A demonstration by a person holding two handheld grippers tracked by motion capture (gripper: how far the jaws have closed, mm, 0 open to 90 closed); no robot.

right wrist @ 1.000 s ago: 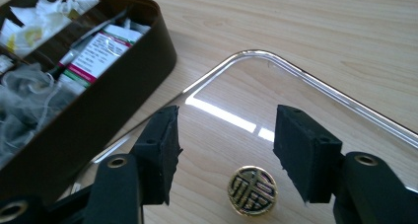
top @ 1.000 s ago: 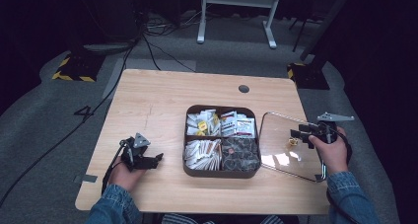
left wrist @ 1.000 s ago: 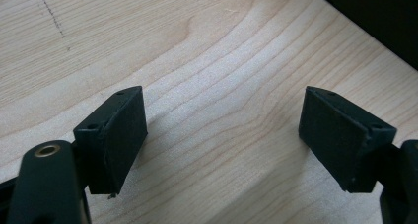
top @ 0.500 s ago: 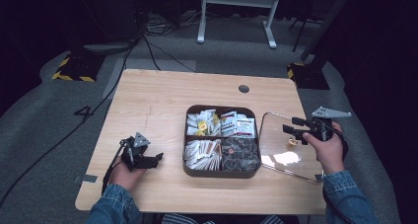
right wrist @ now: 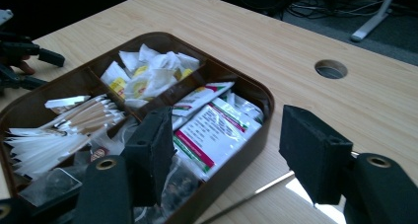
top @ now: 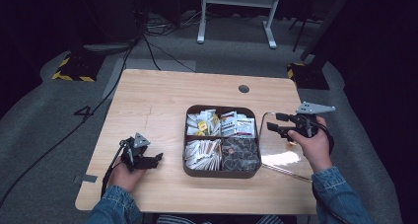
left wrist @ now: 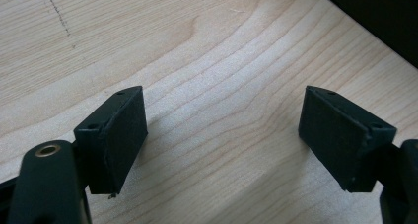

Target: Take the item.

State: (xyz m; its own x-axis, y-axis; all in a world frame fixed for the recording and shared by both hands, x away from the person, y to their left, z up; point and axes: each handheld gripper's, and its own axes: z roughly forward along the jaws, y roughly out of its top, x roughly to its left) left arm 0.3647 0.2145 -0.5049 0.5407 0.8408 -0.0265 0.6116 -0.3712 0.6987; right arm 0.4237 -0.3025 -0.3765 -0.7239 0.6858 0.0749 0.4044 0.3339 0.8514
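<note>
jaws of the right gripper (top: pixel 280 123) apart, just been opening, nothing between them, above the clear lid (top: pixel 283 157) lying flat on the surface (top: pixel 157 100) beside the brown compartment tray (top: pixel 222 172) of sachets. left gripper (top: pixel 154 160) spread, empty, low over bare wood.

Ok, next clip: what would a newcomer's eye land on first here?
The brown four-compartment tray at mid-table, packed with white sachets, printed packets and dark wrapped pieces. Just right of it a clear lid lies flat on the wood, with the right gripper held open above it, pointing at the tray. The left gripper rests open on bare table to the tray's left.
</note>
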